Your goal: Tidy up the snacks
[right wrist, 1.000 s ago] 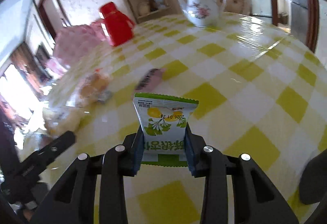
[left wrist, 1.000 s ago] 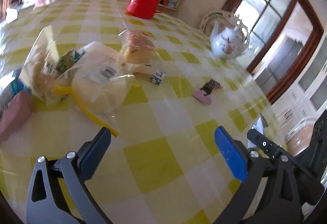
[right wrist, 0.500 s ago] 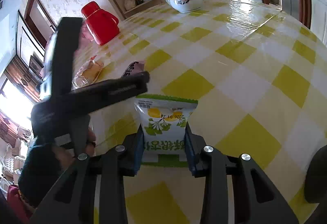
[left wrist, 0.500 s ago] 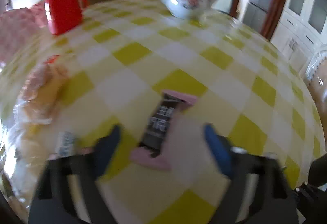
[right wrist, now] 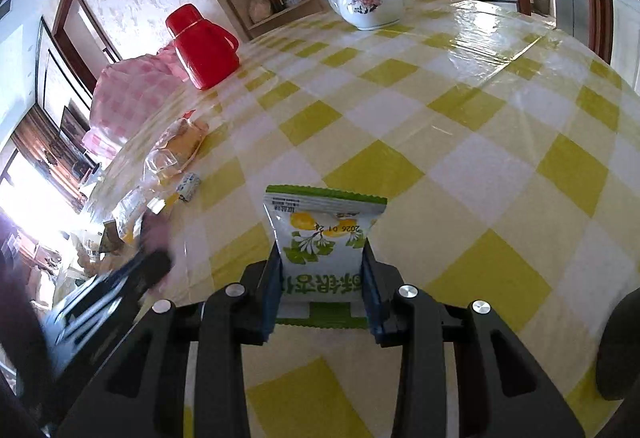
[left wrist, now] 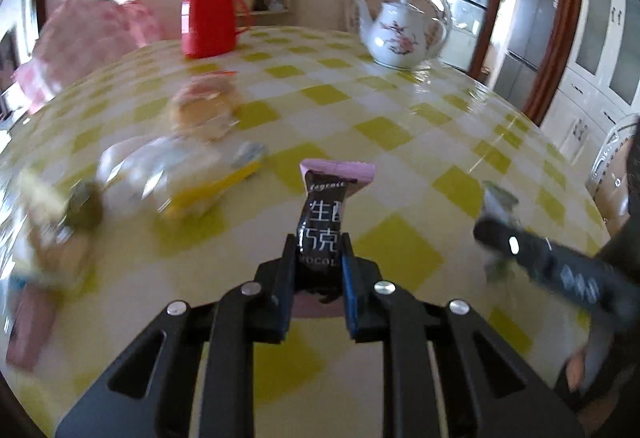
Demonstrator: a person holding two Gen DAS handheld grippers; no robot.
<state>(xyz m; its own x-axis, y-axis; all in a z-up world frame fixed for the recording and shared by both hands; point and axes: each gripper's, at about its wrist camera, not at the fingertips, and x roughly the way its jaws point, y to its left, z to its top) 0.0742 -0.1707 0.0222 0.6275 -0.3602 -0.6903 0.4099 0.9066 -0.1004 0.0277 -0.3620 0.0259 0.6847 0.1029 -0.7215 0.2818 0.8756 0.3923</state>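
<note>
The yellow-checked table (left wrist: pixel 400 126) carries a snack pile (left wrist: pixel 168 174) by its left edge. The right gripper (right wrist: pixel 322 270) pinches the green-and-white packet (right wrist: pixel 324 234) over the table's middle. The left gripper (left wrist: pixel 318 258) is closing, chocolate bar (left wrist: pixel 324 222) between its pads. Best to seat that pinch fully before swinging toward the pile.
</note>
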